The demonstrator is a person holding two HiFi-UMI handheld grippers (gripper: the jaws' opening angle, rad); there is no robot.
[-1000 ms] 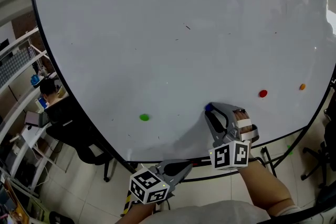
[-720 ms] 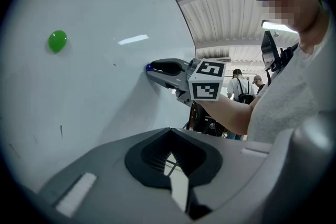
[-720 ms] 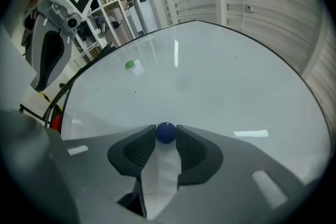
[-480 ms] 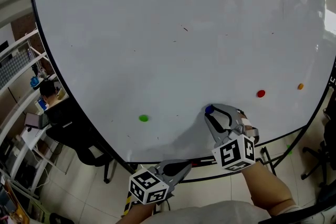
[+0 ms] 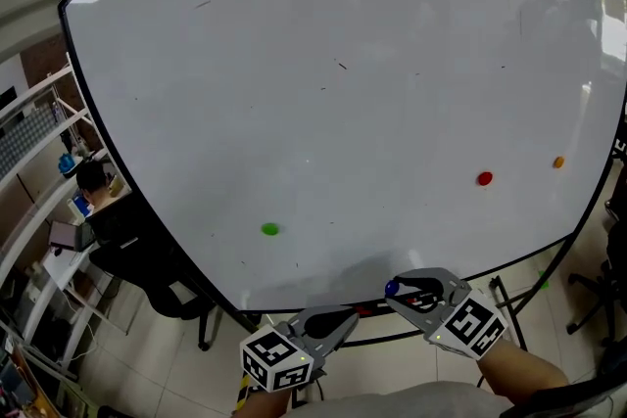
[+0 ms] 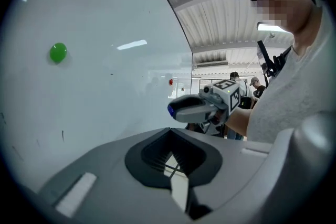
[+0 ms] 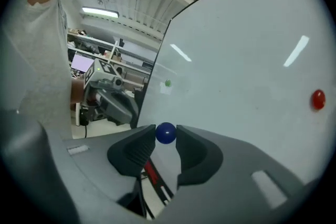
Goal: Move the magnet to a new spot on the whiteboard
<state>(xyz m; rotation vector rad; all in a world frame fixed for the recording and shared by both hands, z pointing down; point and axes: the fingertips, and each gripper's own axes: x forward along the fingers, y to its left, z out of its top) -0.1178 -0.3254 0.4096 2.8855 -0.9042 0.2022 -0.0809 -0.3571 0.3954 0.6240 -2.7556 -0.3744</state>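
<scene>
a: starting from the far left?
b: a black office chair (image 5: 147,255) on the floor, just past the dark frame of the whiteboard (image 5: 323,64).

a: and on the board itself?
b: low on the left half, a green magnet (image 5: 269,229), stuck to the surface, well apart from everything else.

a: next along?
b: below the bottom frame, the left gripper (image 5: 343,316), marker cube toward the body, jaws pressed together with nothing between them, clear of the board.

a: to the right of that?
b: near it, the right gripper (image 5: 395,292), clamped on the blue magnet (image 5: 392,288). small, round, glossy, pinched between the two pads right at the tips.

a: touching the board?
b: no. held off the surface, close to the lower edge, roughly mid-width.

a: further right?
b: a red magnet (image 5: 484,178) low on the right half, then an orange magnet (image 5: 557,162) slightly higher, close to the right frame. both stuck to the surface, near each other, well apart from the blue one.

a: more on the white?
b: a few faint dark marks (image 5: 341,66) scattered across the upper part, plus pale reflections of ceiling lights.
</scene>
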